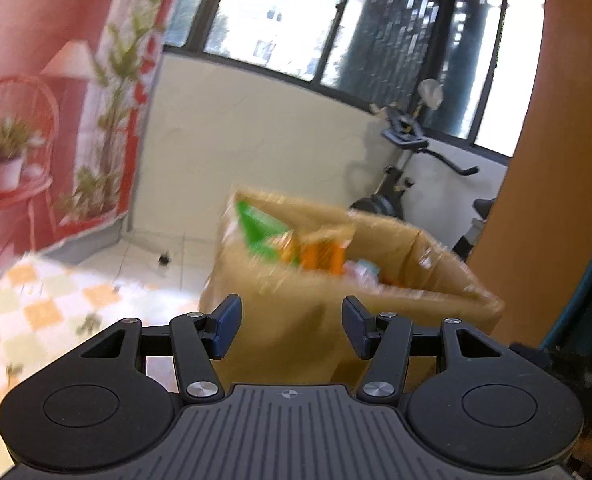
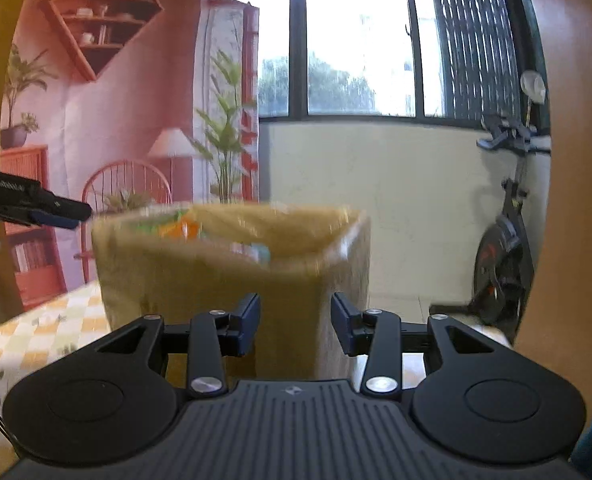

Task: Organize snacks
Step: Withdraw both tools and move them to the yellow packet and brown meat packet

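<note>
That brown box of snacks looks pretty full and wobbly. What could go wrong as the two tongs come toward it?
1. The cardboard box stands on a table with a checked cloth; from these views it may sit near the edge, so a push could slide or tip it.
2. Snack packets stick up above the rim; a bump could knock one out.
3. Both views are blurred, and the left tongs and right tongs are both empty and close together, so they could collide.

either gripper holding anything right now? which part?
Nothing held. Left gripper and right gripper both have empty gaps, short of the snack box.
</note>
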Available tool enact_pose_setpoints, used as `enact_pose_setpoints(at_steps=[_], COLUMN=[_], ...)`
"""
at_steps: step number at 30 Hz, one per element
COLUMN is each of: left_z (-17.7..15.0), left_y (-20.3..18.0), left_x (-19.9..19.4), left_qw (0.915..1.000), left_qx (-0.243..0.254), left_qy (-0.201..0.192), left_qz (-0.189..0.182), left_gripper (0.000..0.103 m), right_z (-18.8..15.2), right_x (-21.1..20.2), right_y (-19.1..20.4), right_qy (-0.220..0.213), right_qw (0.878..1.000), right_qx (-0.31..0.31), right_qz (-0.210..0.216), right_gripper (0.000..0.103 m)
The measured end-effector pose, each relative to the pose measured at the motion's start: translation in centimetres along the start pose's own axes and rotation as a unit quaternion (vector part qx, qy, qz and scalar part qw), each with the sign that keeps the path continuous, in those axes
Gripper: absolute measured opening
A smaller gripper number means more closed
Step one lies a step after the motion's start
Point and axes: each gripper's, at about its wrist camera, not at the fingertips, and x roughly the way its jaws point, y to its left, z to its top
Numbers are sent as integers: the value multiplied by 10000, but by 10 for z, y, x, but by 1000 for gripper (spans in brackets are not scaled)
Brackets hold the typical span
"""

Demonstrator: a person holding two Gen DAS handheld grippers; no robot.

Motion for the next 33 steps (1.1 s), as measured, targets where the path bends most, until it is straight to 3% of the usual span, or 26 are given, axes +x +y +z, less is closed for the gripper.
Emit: enact_pose_setpoints(at_steps=[4,8,12,15,24,31,33], left_z=[-25,-45,-56,-61,-78,-85,-86], left_y=[11,19,24,27,30,30,30], left_x=[8,14,15,14,13,11,11], left_qw=[9989,9968,9949,9939,9918,9908,9906], left_qx=[-309,-504,-619,-668,-751,-786,-786], left_qy=[281,538,732,814,973,1029,1045], left_qz=[226,322,319,324,359,388,394], left_gripper=[58,58,58,58,58,58,58], right_z=[-32,-62,-91,-104,-106,-102,-103], right_x=[7,20,35,43,75,102,102], right_y=[-3,1,3,5,2,-5,-6], right_qy=[649,1260,1893,2178,2408,2483,2441], right_qw=[9979,9917,9793,9687,9570,9583,9613], right_qx=[25,-154,-540,-1033,-1336,-804,-662], right_qz=[74,212,480,592,913,1164,1089], right_gripper=[43,53,62,63,70,70,65])
